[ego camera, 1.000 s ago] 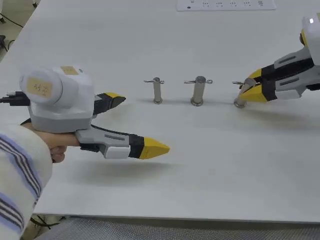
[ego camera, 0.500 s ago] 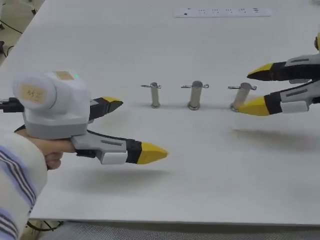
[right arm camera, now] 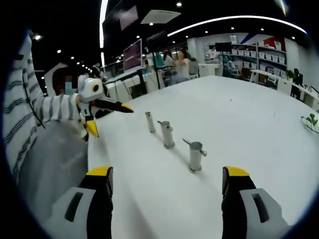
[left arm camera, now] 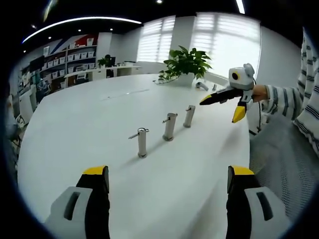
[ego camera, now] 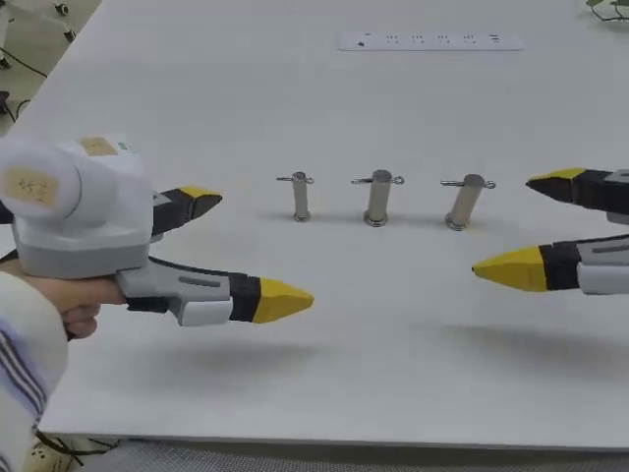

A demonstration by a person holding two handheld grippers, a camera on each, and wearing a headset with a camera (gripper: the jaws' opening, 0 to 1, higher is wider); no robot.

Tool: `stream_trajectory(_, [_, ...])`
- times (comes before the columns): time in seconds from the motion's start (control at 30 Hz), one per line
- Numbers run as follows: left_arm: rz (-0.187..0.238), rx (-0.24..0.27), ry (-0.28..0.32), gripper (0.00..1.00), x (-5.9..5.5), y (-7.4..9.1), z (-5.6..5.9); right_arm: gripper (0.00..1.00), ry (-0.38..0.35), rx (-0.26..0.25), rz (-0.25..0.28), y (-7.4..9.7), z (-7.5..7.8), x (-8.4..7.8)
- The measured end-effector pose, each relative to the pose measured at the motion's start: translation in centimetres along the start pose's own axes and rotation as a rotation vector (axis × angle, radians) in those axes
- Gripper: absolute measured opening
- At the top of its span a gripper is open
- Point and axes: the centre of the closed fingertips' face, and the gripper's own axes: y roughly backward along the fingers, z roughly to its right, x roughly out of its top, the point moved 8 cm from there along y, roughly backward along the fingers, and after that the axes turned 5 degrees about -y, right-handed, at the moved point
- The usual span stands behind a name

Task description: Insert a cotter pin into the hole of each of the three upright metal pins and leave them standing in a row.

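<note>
Between released left gripper (ego camera: 263, 249) and released right gripper (ego camera: 503, 224), apart from both: three metal pins (ego camera: 377, 202), cotter pins (ego camera: 295, 179) seemingly inserted.

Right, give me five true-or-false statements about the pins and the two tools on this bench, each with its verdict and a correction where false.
1. Three metal pins stand in a row on the table. True.
2. The right tool is shut on a pin. False: its jaws are open, clear of the pins.
3. Every pin has a cotter pin through its top. True.
4. The left tool grips a cotter pin. False: it is open and empty.
5. The power strip lies at the near table edge. False: it lies at the far side.
</note>
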Motion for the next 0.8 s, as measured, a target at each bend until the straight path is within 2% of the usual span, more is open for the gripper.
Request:
stream_trajectory(0.17, [-0.010, 0.008, 0.007, 0.99, -0.5, 0.5, 0.3, 1.00, -0.055, -0.033, 0.008, 0.6, -0.3, -1.1])
stream_trajectory(0.27, [-0.015, 0.017, 0.017, 0.99, -0.7, 0.9, 0.4, 1.00, -0.090, -0.061, 0.013, 1.1, -0.4, -1.7])
stream_trajectory(0.37, [-0.014, 0.022, 0.031, 0.99, -0.8, 1.2, 0.6, 1.00, -0.201, -0.093, 0.082, 1.7, -0.4, -1.8])
stream_trajectory(0.43, [-0.016, 0.025, 0.037, 0.99, -0.9, 1.3, 0.7, 1.00, -0.220, -0.107, 0.106, 2.0, -0.4, -1.8])
stream_trajectory(0.6, [-0.023, 0.041, 0.060, 0.99, -1.3, 1.6, 0.8, 1.00, -0.206, -0.133, 0.069, 2.6, -1.1, -2.6])
stream_trajectory(0.8, [-0.050, 0.035, 0.068, 0.99, -1.6, 1.6, 1.1, 1.00, -0.243, -0.133, 0.039, 2.8, -2.1, -3.7])
